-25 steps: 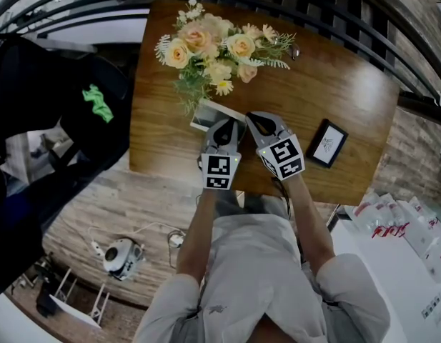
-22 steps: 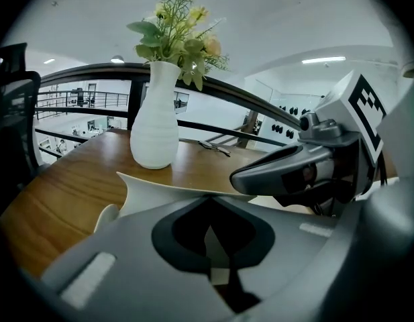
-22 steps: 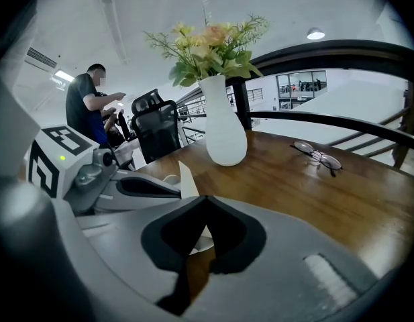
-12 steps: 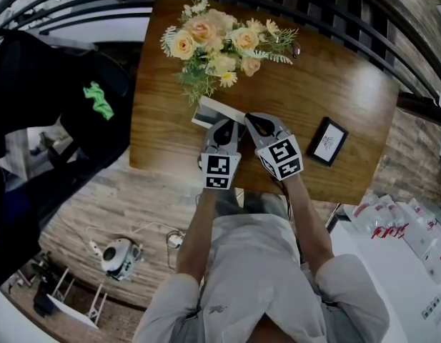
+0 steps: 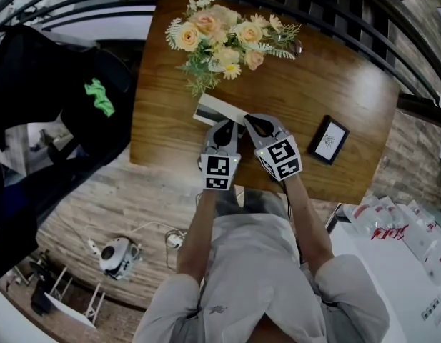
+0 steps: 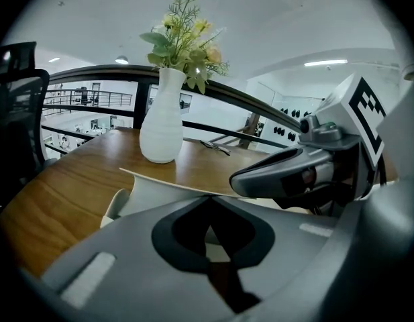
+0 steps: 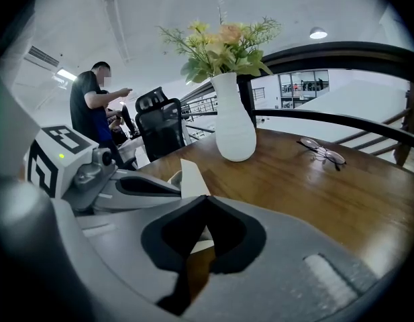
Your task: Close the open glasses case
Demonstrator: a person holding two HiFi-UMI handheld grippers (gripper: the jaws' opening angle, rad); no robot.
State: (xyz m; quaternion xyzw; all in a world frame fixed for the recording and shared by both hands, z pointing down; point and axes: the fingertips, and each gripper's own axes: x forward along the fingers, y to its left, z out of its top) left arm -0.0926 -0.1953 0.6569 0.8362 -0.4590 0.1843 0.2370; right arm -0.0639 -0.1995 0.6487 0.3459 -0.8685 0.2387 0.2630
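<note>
At the table's [image 5: 349,91] near edge, the case [image 5: 219,108] is being folded shut.

Left tool [image 5: 223,125] and right tool [image 5: 251,119] are both held pressed together, nothing pinched, tips set against the white case below the flowers [image 5: 227,38]. Compared with a second ago, the case is shown narrower, so the lid [image 6: 186,182] seems tipped further over. A gap is seen beneath it, so closure is judged near, not done.

Brown glossy wooden worktop [image 5: 349,98], rounded corners. Black curved metal railing [image 5: 334,6] along its far edge. Grey-brown wood-plank floor [image 5: 98,213] below. Black mesh office chair [image 7: 160,123] at one side. White ceiling [image 6: 274,19], long strip light [image 6: 325,63].
</note>
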